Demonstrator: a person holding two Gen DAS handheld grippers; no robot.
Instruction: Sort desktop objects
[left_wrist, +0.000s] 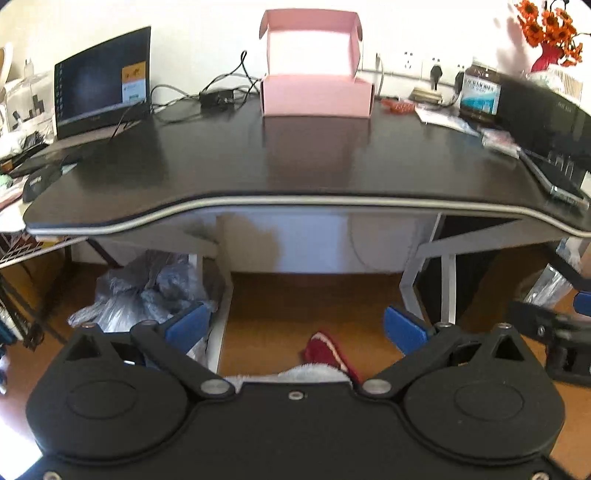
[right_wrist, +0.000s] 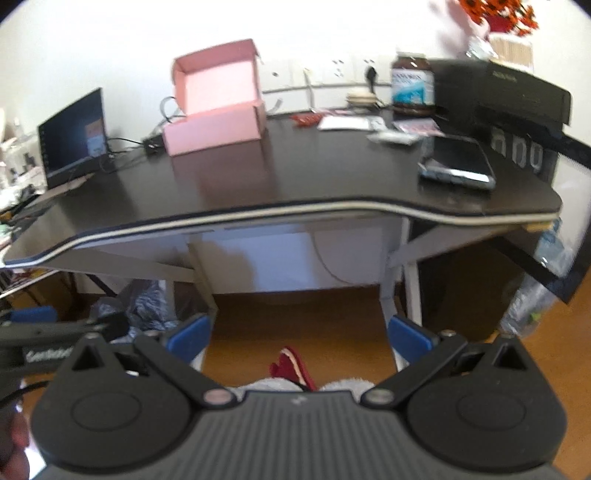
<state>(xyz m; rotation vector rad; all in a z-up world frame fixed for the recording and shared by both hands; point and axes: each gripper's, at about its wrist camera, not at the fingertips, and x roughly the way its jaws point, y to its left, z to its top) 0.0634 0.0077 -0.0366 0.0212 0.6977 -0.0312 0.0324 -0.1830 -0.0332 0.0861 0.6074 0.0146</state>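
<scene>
Nearest, in both wrist views: black gripper bodies filling the lower frame, blue-padded fingers spread wide. Left gripper (left_wrist: 295, 328) with jaws fully apart, holding nothing, poised over bare wooden floor below the desk edge. Right gripper (right_wrist: 299, 334) the same: jaws wide, empty, low and short of the desk. Between the fingers in each view, a red and white slipper (left_wrist: 330, 350) on the floor.

Further out, the black desk (left_wrist: 295, 166), its pale curved edge well above both grippers. On the right side of the desk, the clutter likely to be sorted: a phone (right_wrist: 458, 162) near the front corner, then small packets (right_wrist: 417, 127) and white papers (right_wrist: 345, 123), a red wrapper (right_wrist: 306, 118), and a brown supplement jar (right_wrist: 412, 83) beside a black printer (right_wrist: 502, 92). At the back, near the middle, an open pink box (left_wrist: 316, 94), lid raised, the probable destination. Far left, a small monitor (left_wrist: 101, 77) with cables.

Judged as the approach stage, nothing yet grasped. Advisable: raise both grippers above the desk edge before moving forward, keep jaws wide, start with the nearest loose item on the right, come down from above on flat packets.

Left view only: the pink box head-on, plus the other gripper at the right margin. Right view only: the phone in full, the spread of packets and papers, though blurred.
</scene>
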